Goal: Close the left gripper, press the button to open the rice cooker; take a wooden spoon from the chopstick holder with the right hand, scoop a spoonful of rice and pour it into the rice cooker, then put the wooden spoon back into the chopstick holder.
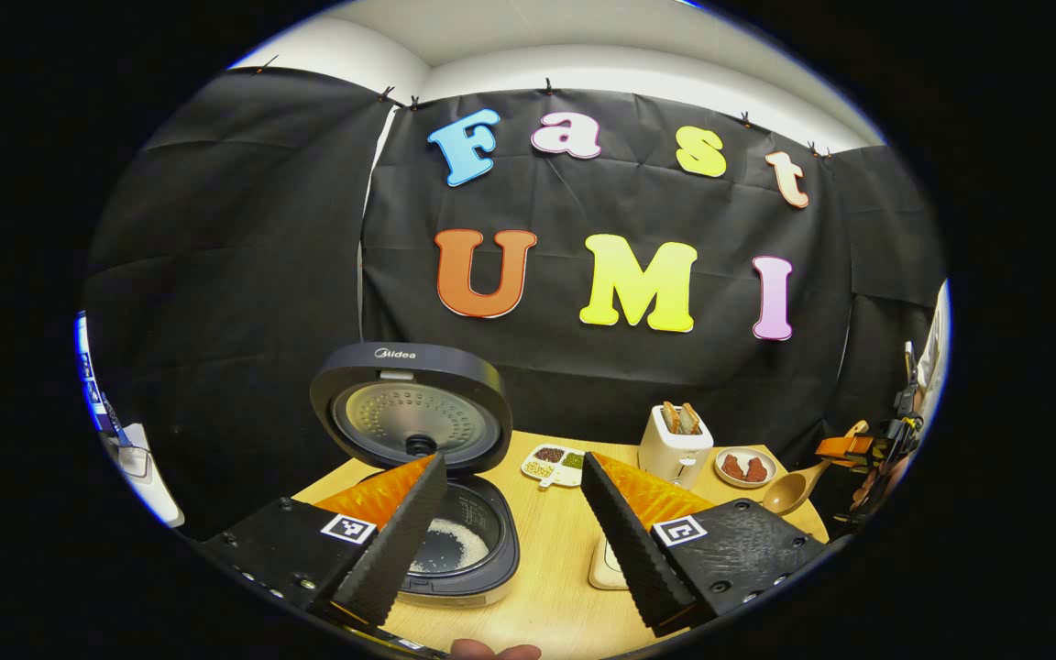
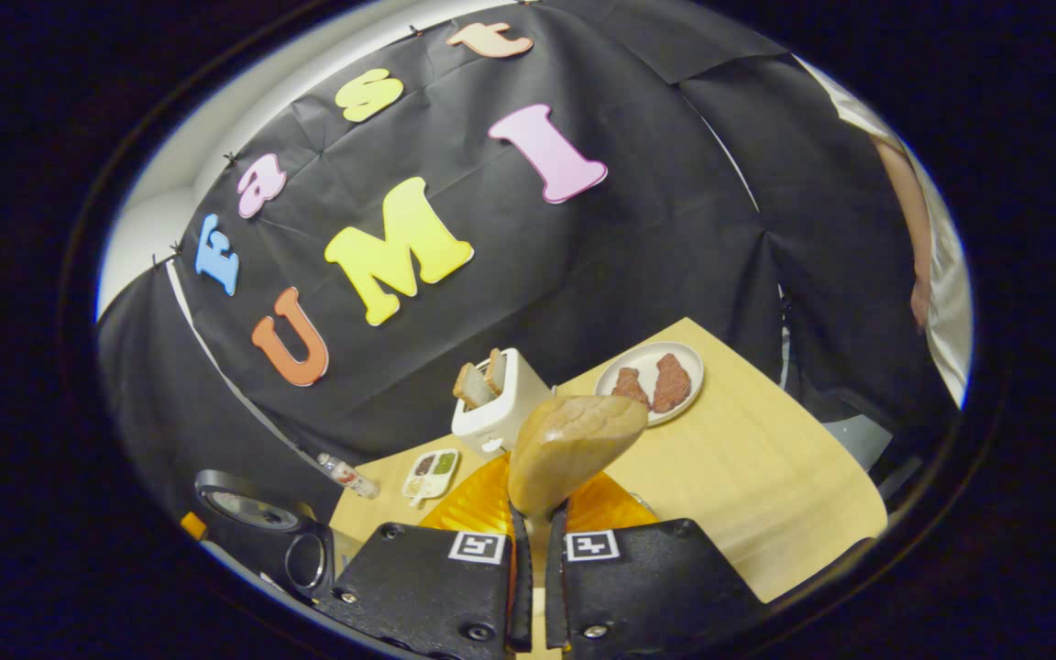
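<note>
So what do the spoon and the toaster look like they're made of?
Spoon: looks like wood, matte tan with faint grain streaks on the bowl. Toaster: smooth white shell, probably plastic or painted metal; the look can't settle which.

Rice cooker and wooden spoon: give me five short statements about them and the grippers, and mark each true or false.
1. The rice cooker has its lid up. True.
2. The right gripper holds nothing. False: it is shut on the wooden spoon.
3. The left gripper is open. True.
4. The rice cooker's pot is bare. False: white rice lies in it.
5. The toaster holds bread slices. True.
</note>
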